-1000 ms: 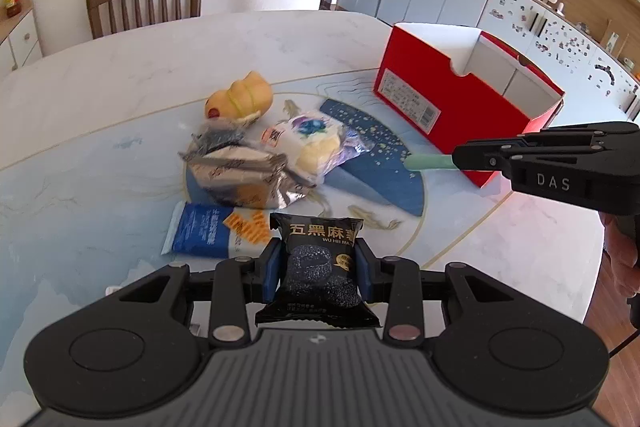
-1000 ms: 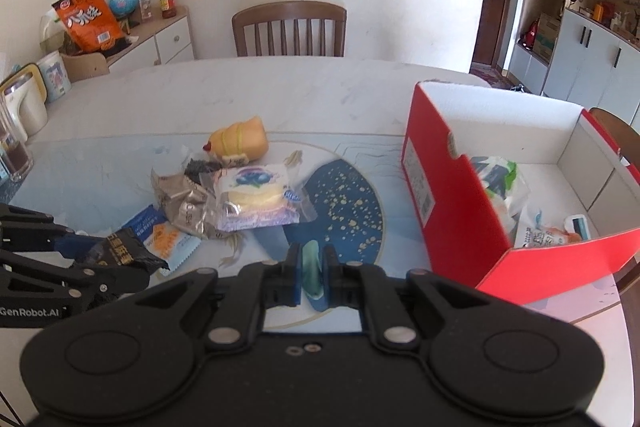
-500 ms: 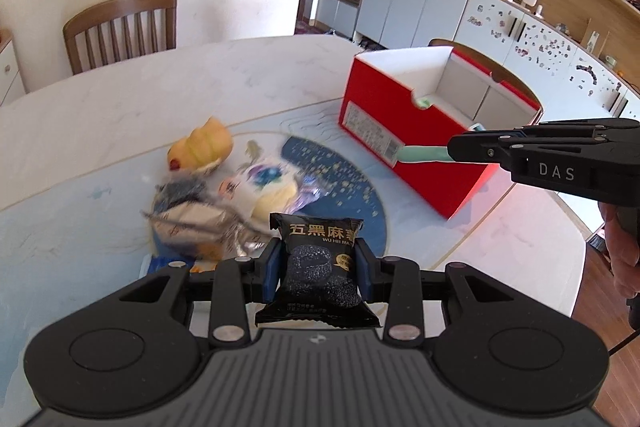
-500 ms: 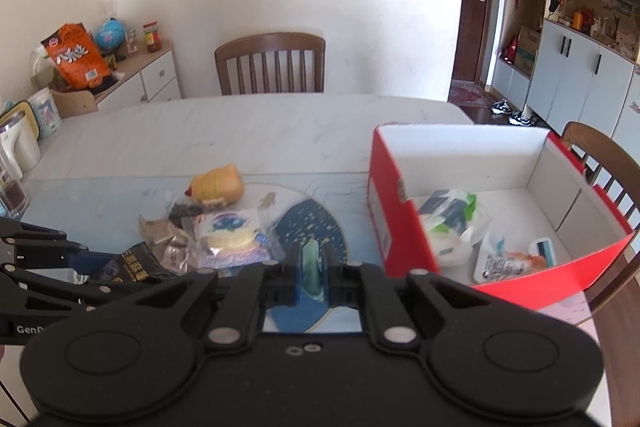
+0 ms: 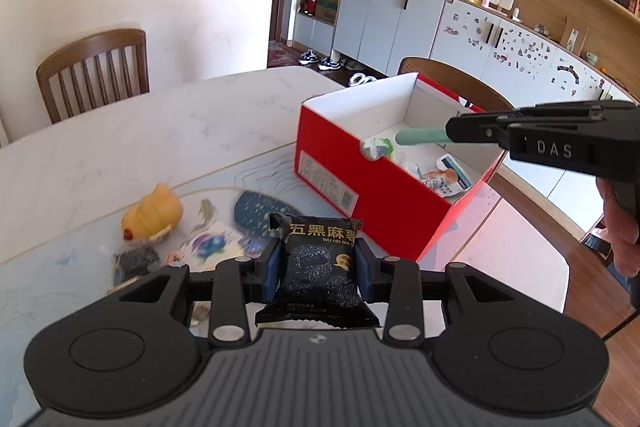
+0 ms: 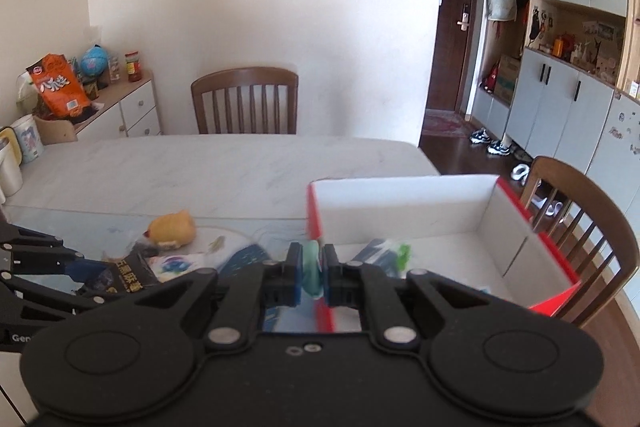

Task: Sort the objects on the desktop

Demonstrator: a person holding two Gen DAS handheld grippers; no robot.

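Observation:
My left gripper is shut on a black snack packet and holds it above the table, left of the red box. My right gripper is shut on a thin green stick-like item, which also shows in the left wrist view over the open box. The box holds a few wrapped items. A yellow toy and several wrapped snacks lie on the table.
A marble table carries everything. Wooden chairs stand at the far side and behind the box. A sideboard with jars and a bag is at the left. Cabinets line the right wall.
Both grippers have risen and swung right toward the red box. The green item now hangs over the box's opening. The black packet stays clamped in the left gripper.

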